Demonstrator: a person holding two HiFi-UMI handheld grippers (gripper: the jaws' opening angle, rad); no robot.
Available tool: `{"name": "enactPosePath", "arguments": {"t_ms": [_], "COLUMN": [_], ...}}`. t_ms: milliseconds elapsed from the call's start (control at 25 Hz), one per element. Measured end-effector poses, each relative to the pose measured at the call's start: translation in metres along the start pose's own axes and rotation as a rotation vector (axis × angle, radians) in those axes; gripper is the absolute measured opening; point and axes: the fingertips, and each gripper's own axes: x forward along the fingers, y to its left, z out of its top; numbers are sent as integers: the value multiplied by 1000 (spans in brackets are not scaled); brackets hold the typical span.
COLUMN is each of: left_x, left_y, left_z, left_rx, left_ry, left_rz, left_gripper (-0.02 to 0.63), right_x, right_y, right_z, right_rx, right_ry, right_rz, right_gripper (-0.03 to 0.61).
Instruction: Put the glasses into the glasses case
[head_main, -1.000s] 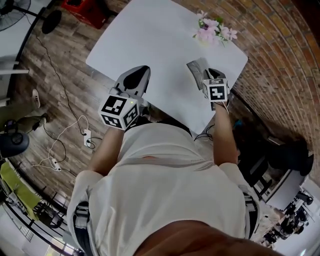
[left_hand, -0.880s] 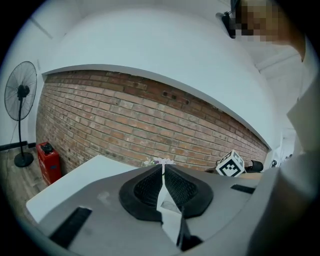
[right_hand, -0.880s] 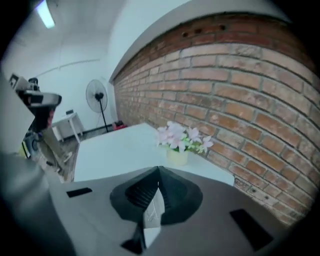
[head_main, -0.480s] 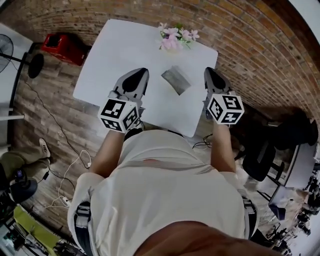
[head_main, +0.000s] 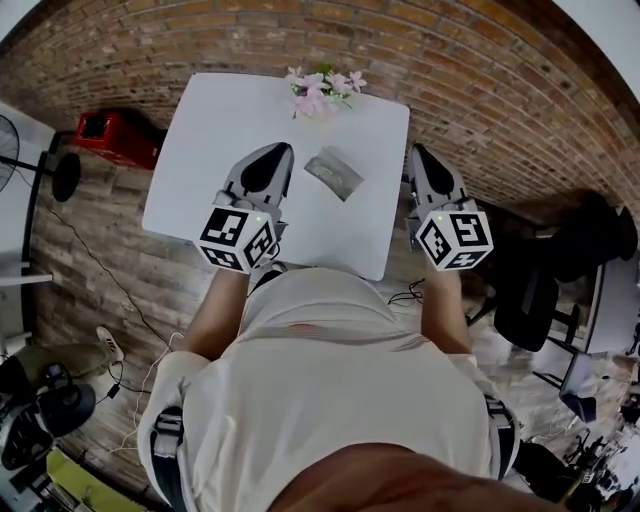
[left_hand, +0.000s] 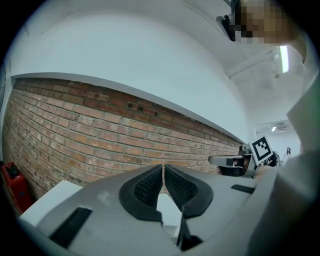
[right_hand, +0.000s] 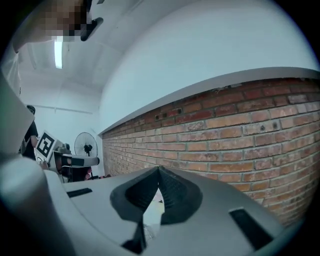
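Case (head_main: 335, 172) contents seemingly indiscernible (too small).

The case (head_main: 334, 172) is laid on the bench (head_main: 200, 160), toward its far side, just before the flowers (head_main: 322, 90) set at the far edge. The left gripper (head_main: 283, 148) is held over the bench, left of the case; the right gripper (head_main: 415, 150) is held just past the bench's right edge. A wall (head_main: 480, 90) is seen behind the bench, and a crate (head_main: 115, 135) on the floor (head_main: 90, 260) to its left.

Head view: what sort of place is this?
Probably an indoor studio or lab workspace: a bare brick wall, a wood-plank floor, a plain white table and a standing fan.
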Motion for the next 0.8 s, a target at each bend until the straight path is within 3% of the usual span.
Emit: {"name": "enactPosePath", "arguments": {"t_ms": [800], "left_x": [-17], "left_y": [5], "left_z": [-7], "left_rx": [-12], "left_ry": [14], "left_rz": [46], "left_gripper": [26], "right_x": [14], "right_y": [25], "right_z": [-18], "right_rx": [-32], "right_ry": [65], "right_rz": [101], "right_gripper": [52]}}
